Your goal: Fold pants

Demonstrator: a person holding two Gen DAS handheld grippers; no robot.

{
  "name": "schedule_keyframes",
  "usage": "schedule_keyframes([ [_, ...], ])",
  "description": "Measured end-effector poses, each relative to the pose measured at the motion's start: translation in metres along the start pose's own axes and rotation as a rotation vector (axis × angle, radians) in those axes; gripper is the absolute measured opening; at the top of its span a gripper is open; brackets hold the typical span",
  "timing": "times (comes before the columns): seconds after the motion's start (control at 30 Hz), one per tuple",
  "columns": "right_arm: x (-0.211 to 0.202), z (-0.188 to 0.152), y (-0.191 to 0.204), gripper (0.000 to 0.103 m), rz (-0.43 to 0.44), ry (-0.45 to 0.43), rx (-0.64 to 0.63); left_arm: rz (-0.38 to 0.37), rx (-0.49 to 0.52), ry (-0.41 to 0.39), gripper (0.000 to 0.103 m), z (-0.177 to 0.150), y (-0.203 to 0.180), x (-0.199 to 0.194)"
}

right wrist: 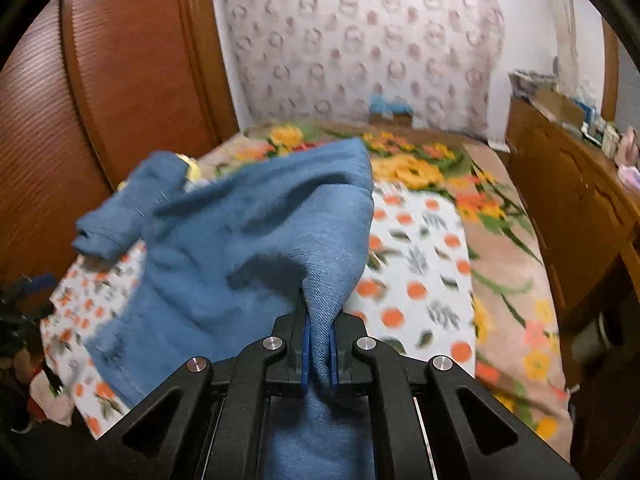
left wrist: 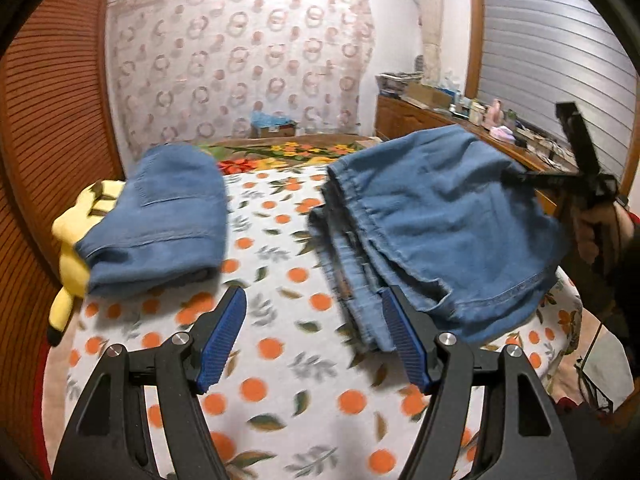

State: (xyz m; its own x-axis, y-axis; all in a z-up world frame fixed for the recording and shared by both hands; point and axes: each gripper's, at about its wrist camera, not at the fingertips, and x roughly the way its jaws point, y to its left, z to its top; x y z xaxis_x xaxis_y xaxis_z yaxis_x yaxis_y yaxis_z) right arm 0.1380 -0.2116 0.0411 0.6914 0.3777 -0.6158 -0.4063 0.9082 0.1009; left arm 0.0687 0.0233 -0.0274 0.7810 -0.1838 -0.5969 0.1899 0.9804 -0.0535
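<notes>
A: Your left gripper (left wrist: 312, 312) hovers spread wide and empty above the orange-print sheet (left wrist: 280, 360).

B: Your right gripper (right wrist: 320, 354) is clenched on the pants (right wrist: 248, 248), lifting one fold above that sheet; the hem (left wrist: 512, 292) drapes down. Bare sheet separates them from the folded denim (left wrist: 160, 220) beyond.

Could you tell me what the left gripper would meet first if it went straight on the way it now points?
Probably the orange-print blanket: the open left gripper aims at the bare strip between the folded pants and the lifted pants. Its right finger might brush the lifted pants' edge; depth is unclear.
</notes>
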Motion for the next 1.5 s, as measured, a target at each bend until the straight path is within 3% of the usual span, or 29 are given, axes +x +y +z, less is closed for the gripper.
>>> schedule_keyframes([
  [0.07, 0.006, -0.005, -0.013, 0.008, 0.000, 0.006, 0.024, -0.012, 0.011, 0.004, 0.072, 0.005, -0.008, 0.006],
  [0.27, 0.008, -0.016, -0.026, 0.040, -0.025, 0.019, 0.038, -0.052, 0.060, 0.012, 0.072, 0.021, -0.043, 0.021],
  [0.4, 0.005, -0.023, -0.016, 0.053, -0.018, 0.021, 0.047, -0.085, 0.084, 0.019, 0.072, 0.026, -0.062, 0.031],
  [0.67, -0.002, -0.055, 0.001, 0.055, -0.009, 0.081, 0.067, -0.132, 0.114, 0.050, 0.072, 0.036, -0.100, 0.053],
  [0.83, -0.023, -0.074, 0.004, 0.055, 0.005, 0.052, 0.095, -0.139, 0.121, 0.076, 0.072, 0.034, -0.112, 0.067],
  [0.87, -0.026, -0.077, 0.003, 0.051, 0.011, 0.050, 0.106, -0.139, 0.122, 0.082, 0.072, 0.033, -0.112, 0.069],
  [0.9, -0.028, -0.080, 0.002, 0.031, 0.017, 0.049, 0.108, -0.138, 0.123, 0.088, 0.072, 0.032, -0.114, 0.072],
  [1.0, -0.038, -0.089, 0.005, 0.019, 0.024, 0.031, 0.103, -0.127, 0.125, 0.110, 0.072, 0.028, -0.118, 0.083],
  [1.07, -0.050, -0.094, 0.009, 0.018, 0.026, 0.011, 0.108, -0.117, 0.124, 0.121, 0.072, 0.025, -0.118, 0.087],
  [1.23, -0.054, -0.100, 0.016, 0.021, 0.013, 0.019, 0.096, -0.108, 0.117, 0.147, 0.072, 0.017, -0.115, 0.095],
  [1.37, -0.055, -0.093, 0.014, 0.045, -0.020, 0.011, 0.109, -0.086, 0.133, 0.155, 0.072, 0.012, -0.113, 0.095],
  [1.5, -0.057, -0.086, 0.010, 0.051, -0.044, -0.017, 0.099, -0.049, 0.134, 0.147, 0.072, 0.008, -0.105, 0.091],
])
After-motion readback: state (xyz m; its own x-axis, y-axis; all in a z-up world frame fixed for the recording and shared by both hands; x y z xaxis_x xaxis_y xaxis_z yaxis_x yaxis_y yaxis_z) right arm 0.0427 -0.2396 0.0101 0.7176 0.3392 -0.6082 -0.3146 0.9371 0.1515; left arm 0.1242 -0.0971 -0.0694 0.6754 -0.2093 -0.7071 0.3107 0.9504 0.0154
